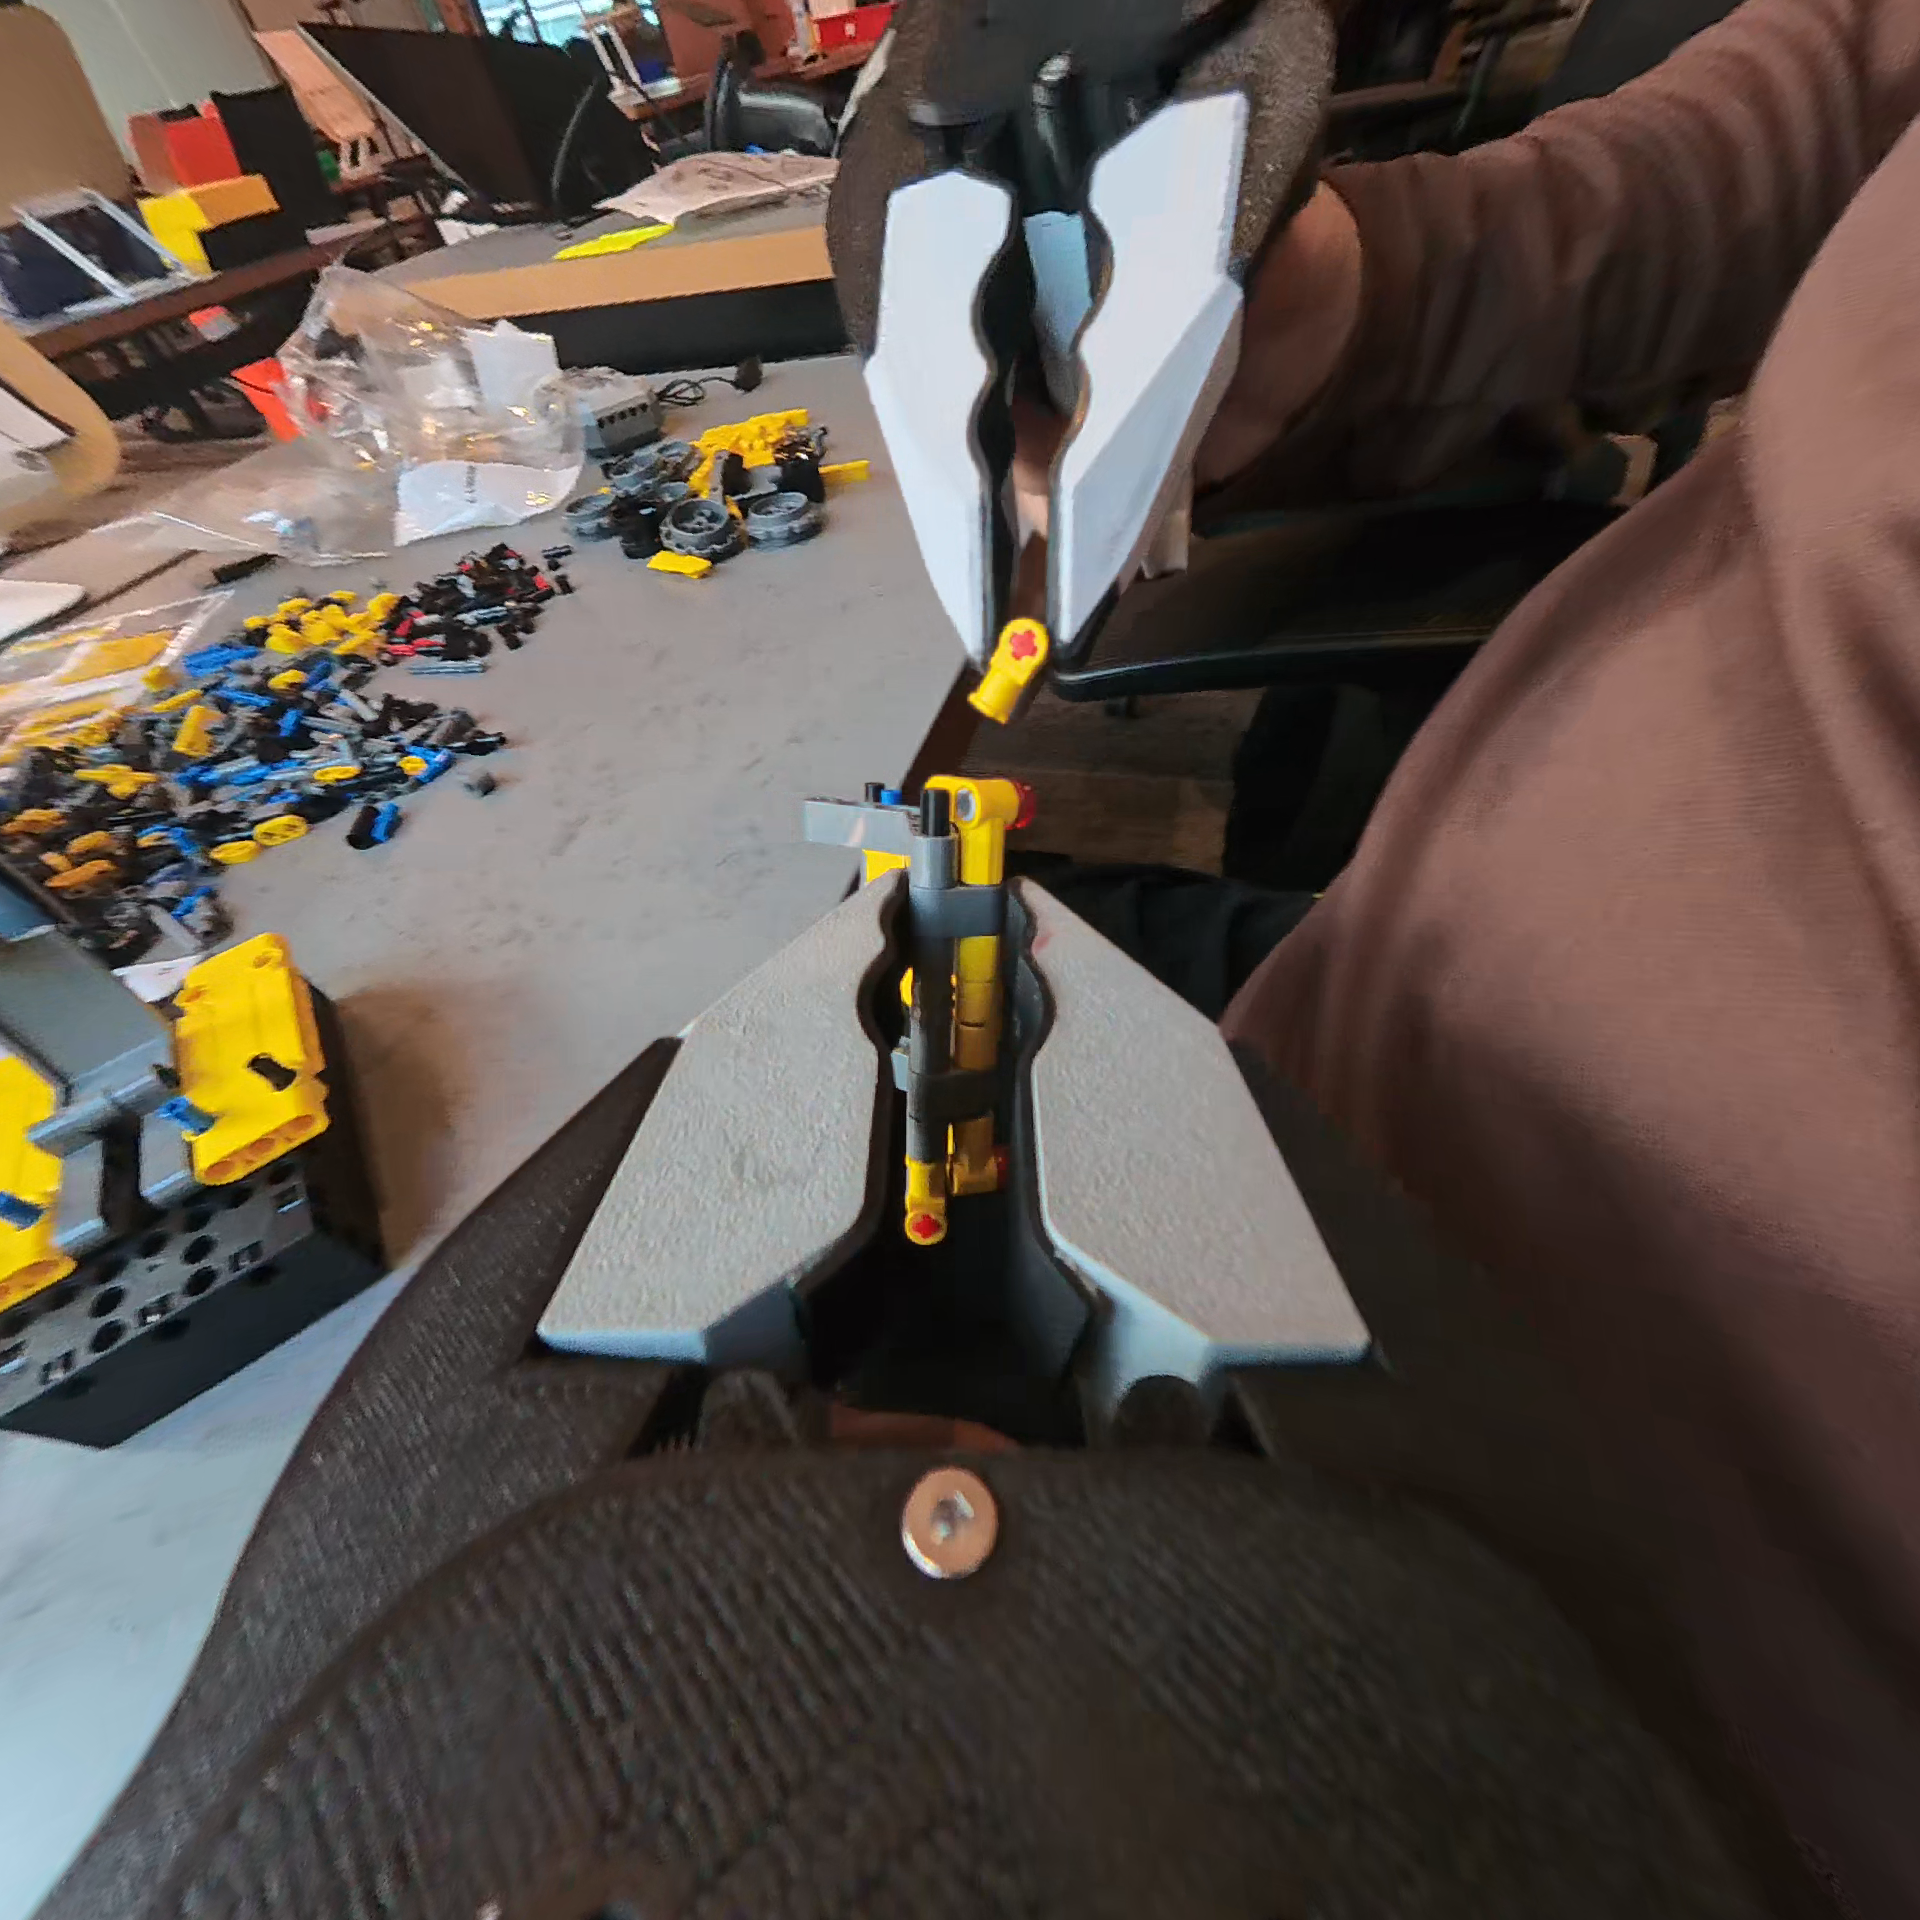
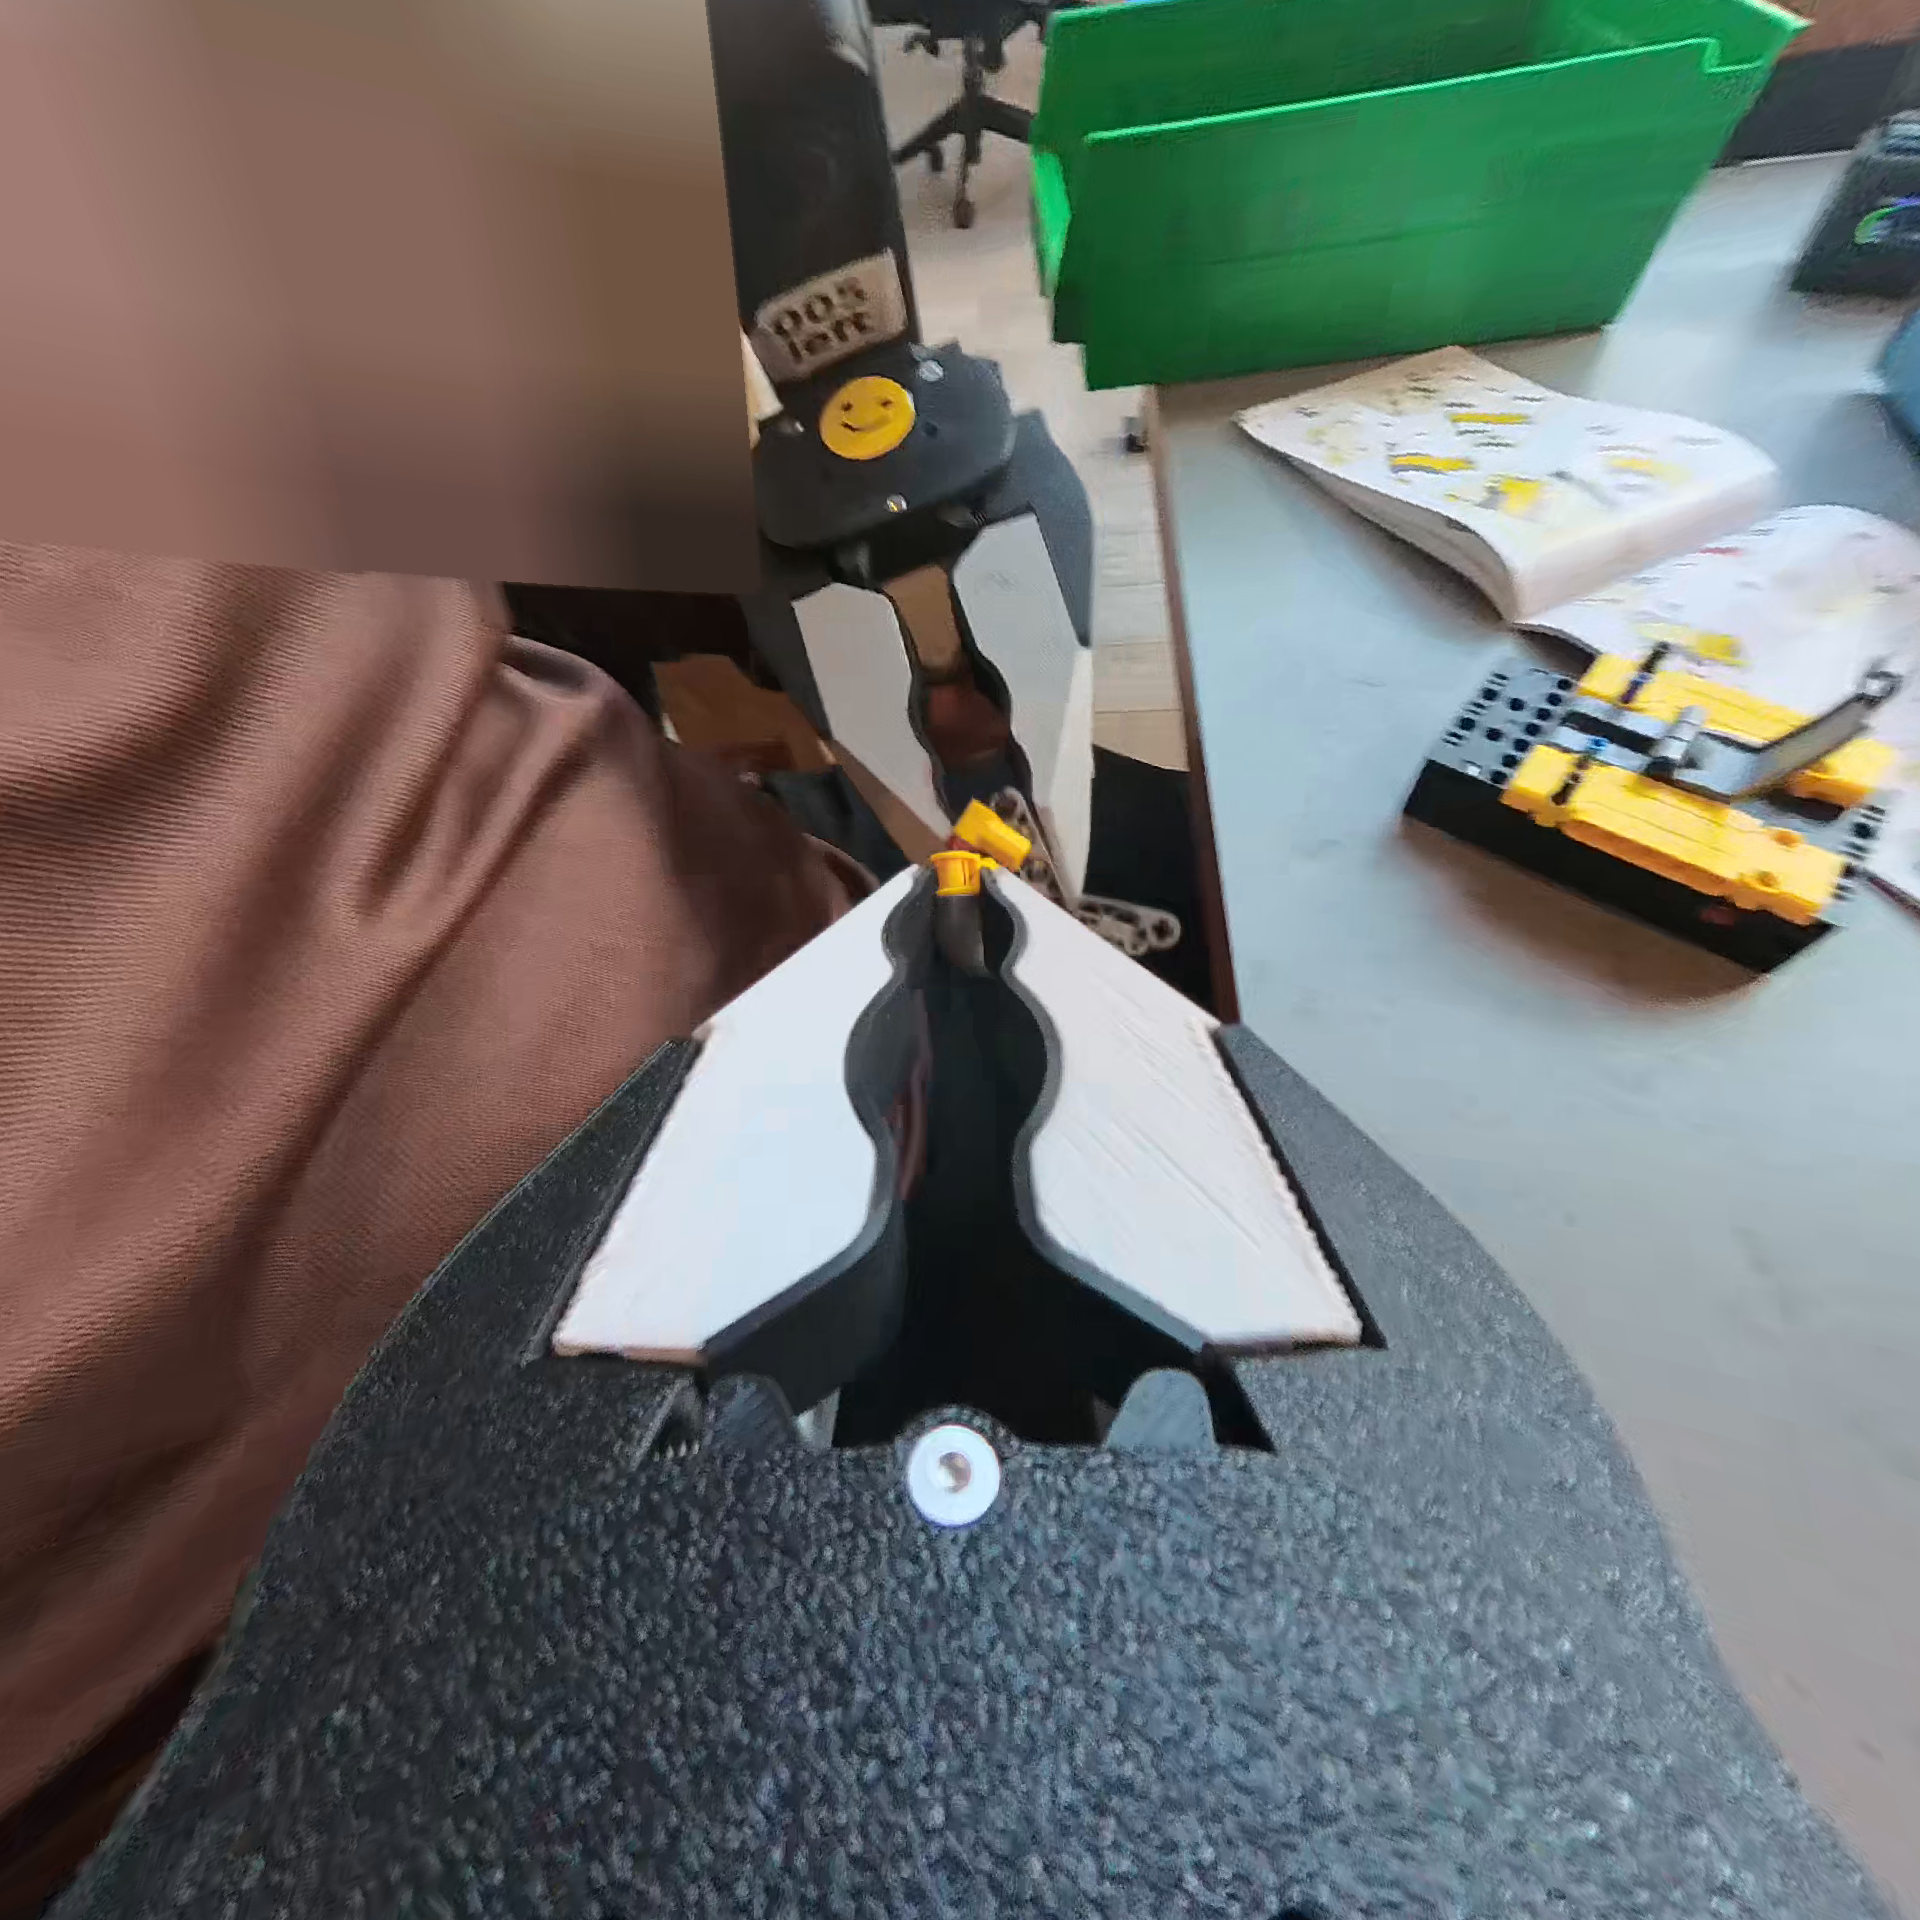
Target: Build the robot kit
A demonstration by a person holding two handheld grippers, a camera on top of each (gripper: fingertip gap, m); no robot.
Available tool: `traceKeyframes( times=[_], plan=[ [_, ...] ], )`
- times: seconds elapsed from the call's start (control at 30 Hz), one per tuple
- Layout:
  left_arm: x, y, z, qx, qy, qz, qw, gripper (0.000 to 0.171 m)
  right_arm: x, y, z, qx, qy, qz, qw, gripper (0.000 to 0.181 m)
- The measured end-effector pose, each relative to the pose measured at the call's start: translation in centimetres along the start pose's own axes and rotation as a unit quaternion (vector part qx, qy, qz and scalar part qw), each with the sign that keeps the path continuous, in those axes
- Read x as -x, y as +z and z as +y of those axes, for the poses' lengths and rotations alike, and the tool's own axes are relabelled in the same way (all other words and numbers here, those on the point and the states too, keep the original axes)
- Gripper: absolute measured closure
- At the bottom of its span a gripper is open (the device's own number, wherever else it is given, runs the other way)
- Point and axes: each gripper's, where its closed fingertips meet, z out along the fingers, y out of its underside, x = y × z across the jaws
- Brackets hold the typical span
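My left tongs [image 1: 951, 883] pinch a slim yellow-and-grey strut assembly [image 1: 961, 977], held off the near edge of the bench [image 1: 644, 727]. My right tongs [image 1: 1013, 649] hang just above the assembly, pressed onto a small yellow connector [image 1: 1010, 670] with a red axle end. Connector and assembly top are near, not touching.

In the right wrist view the connector [image 2: 956, 871] sits at my fingertips, the assembly's yellow elbow [image 2: 992, 831] just beyond.

To do this well, I judge: keep the assembly steady, line up the connector's bore with the elbow, and avoid squeezing harder.

Away from the assembly, on the bench: loose-parts pile [image 1: 260, 727], grey wheels [image 1: 707, 514], plastic bag [image 1: 416, 416], half-built yellow-black chassis [image 2: 1662, 800], open instruction booklet [image 2: 1507, 468], green bin [image 2: 1351, 187].
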Motion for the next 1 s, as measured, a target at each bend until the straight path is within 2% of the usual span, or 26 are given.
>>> traceKeyframes(
  times=[0.1, 0.23, 0.37, 0.67, 1.0],
  plan=[
    [-2.4, 0.2, 0.6, 0.008, -0.02, 0.06, 0.998, 0.158, 1.2, 0.4, -0.6, -0.003, 0.006, -0.035, 0.999, 0.173],
    [-4.6, 0.3, 0.3, -0.008, -0.052, 0.107, 0.993, 0.158, 3.4, 1.0, -0.1, 0.027, 0.023, -0.097, 0.995, 0.173],
    [-6.6, 0.2, 0.4, -0.005, -0.063, 0.153, 0.986, 0.157, 4.0, 1.0, 0.9, 0.046, 0.031, -0.106, 0.993, 0.173],
    [-7.3, 1.0, 0.9, 0.008, -0.043, 0.133, 0.99, 0.158, 5.5, 0.5, 2.5, 0.074, 0.098, -0.171, 0.978, 0.173],
    [-7.5, 1.0, 0.9, 0.013, -0.043, 0.139, 0.989, 0.158, 5.2, 0.4, 2.5, 0.064, 0.101, -0.171, 0.978, 0.173]
  ],
)
